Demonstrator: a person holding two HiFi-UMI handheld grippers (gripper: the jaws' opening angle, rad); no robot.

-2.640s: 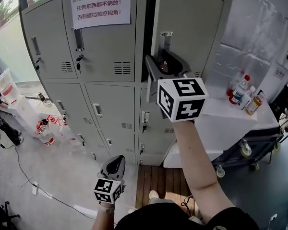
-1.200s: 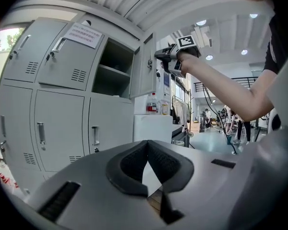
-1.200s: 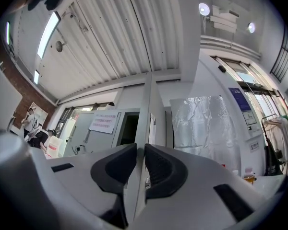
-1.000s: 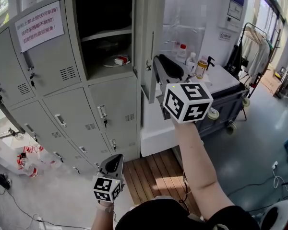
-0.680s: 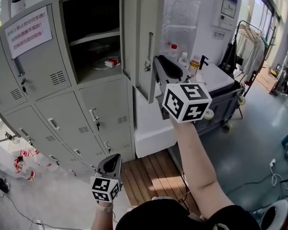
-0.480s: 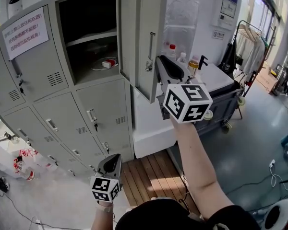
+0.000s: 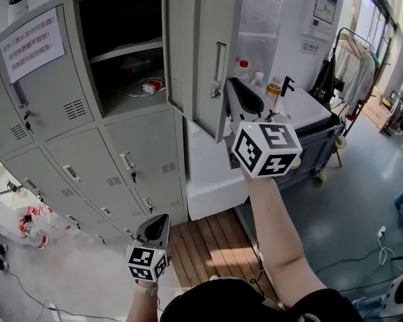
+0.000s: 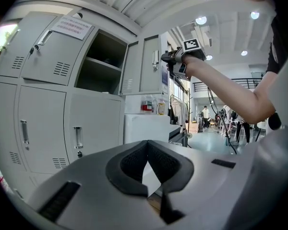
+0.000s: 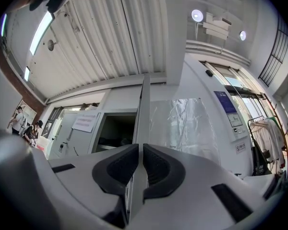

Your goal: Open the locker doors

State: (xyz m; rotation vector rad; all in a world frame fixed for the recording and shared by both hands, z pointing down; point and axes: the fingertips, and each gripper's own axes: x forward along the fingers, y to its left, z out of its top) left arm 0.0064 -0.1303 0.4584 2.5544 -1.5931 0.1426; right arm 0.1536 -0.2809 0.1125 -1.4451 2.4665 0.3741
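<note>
Left hand-held gripper (image 7: pixel 161 221) low near waist, jaws together, empty, idle. Right hand-held gripper (image 7: pixel 236 89) raised at free edge of door (image 7: pixel 211 45); jaws have just been closing, door edge between them, seemingly pinched. Door swung wide off compartment (image 7: pixel 121 52); this step looks nearly done. Next, by my judgement: let go, reach handle (image 7: pixel 125 161) of shut door (image 7: pixel 154 146) below. Right gripper view shows edge in jaws; head view hides that, yet alone shows small box (image 7: pixel 152 87) on shelf (image 7: pixel 131 52).
</note>
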